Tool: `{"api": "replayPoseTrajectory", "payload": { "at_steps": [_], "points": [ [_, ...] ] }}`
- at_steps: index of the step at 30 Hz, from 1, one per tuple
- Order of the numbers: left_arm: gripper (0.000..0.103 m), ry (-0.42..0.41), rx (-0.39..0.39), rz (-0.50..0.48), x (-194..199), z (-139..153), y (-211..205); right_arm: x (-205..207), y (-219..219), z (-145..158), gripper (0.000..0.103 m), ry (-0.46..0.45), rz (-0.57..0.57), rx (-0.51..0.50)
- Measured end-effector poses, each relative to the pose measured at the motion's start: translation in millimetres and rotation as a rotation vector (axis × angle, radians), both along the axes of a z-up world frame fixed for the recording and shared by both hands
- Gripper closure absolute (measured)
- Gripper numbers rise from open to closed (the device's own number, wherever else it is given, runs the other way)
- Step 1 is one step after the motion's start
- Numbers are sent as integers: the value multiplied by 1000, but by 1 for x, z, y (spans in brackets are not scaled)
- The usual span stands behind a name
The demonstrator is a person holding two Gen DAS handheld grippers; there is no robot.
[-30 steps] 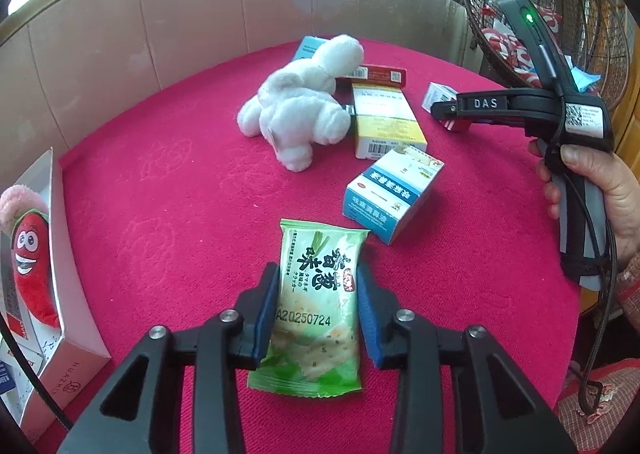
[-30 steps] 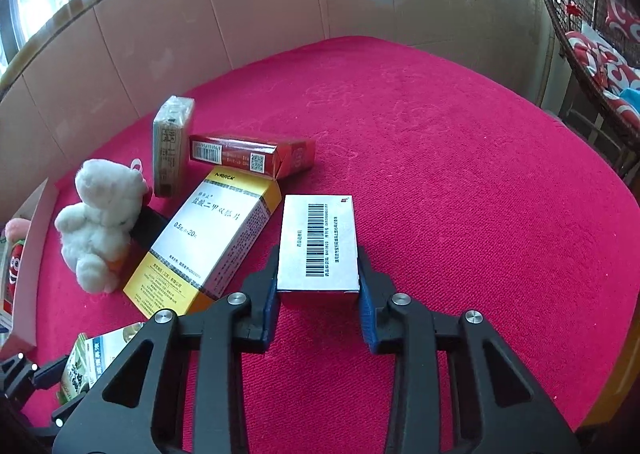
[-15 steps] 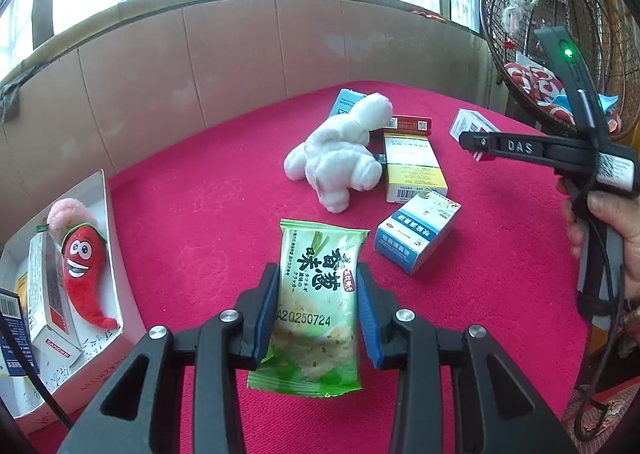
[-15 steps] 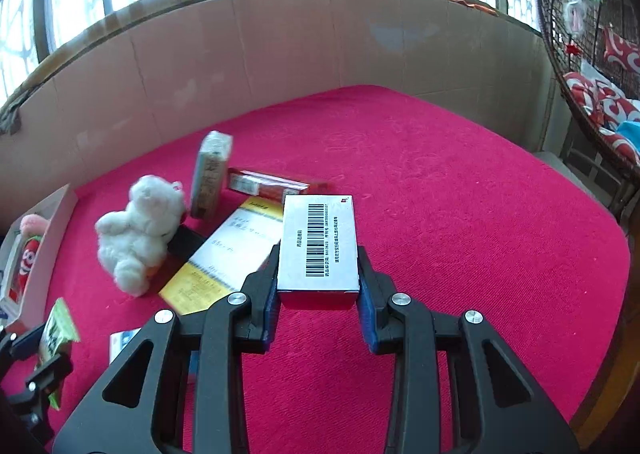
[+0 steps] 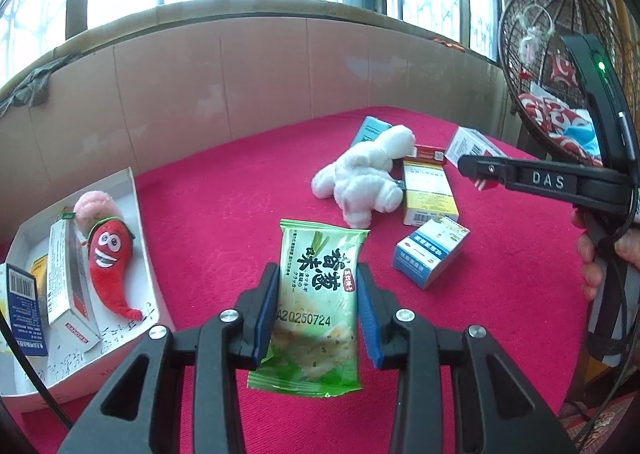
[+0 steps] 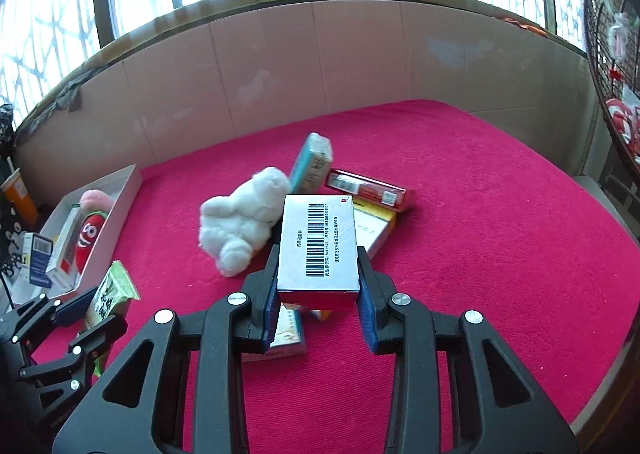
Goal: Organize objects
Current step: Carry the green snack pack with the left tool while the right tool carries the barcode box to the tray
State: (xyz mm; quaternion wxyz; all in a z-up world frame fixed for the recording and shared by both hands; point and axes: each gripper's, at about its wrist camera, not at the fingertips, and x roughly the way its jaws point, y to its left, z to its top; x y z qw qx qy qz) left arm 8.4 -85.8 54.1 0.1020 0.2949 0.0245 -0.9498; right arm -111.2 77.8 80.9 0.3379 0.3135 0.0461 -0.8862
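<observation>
My left fingers (image 5: 317, 312) squeeze a green snack pack (image 5: 316, 306) from both sides and hold it up over the red tabletop (image 5: 240, 221). My right fingers (image 6: 318, 294) pinch a small box with a barcode (image 6: 318, 244) on top, and it is up in the air too.

On the left side sits a white tray (image 5: 138, 205). In it lie a red chili toy (image 5: 108, 266) with a smiling face, a pink fluffy thing (image 5: 94, 205) behind it, and a white and red box (image 5: 64, 278) just beside the toy. A dark blue box (image 5: 22, 306) stands at the tray's left edge.

In the middle of the tabletop lies a white plush toy (image 5: 364, 181). A yellow and white box (image 5: 426, 189) touches it on the right. A red box (image 6: 370, 189) lies behind that one, and a light blue box (image 6: 312, 163) leans up behind the plush toy. A blue and white box (image 5: 432, 250) lies nearer to me, apart from the plush toy.

A hand (image 5: 608, 254) holds the black handle of my right tool at the right edge.
</observation>
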Motion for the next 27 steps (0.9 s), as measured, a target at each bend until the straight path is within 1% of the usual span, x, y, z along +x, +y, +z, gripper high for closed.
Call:
{"api": "replayPoseTrajectory", "payload": {
  "at_steps": [3,6,12,20,27],
  "points": [
    [66,18,30,27,7,4,-11,5,-5,1,71,3,15,6],
    [66,44,43,52,15,9,-20,13,-12,3,71,12,40,17],
    [66,75,55,81,24,15,-32,23,-25,4,71,3,87,33],
    [66,104,67,101,32,22,-40,36,-43,11,71,17,131,49],
    [66,130,73,172,46,34,-63,51,-73,28,71,56,208,54]
  ]
}}
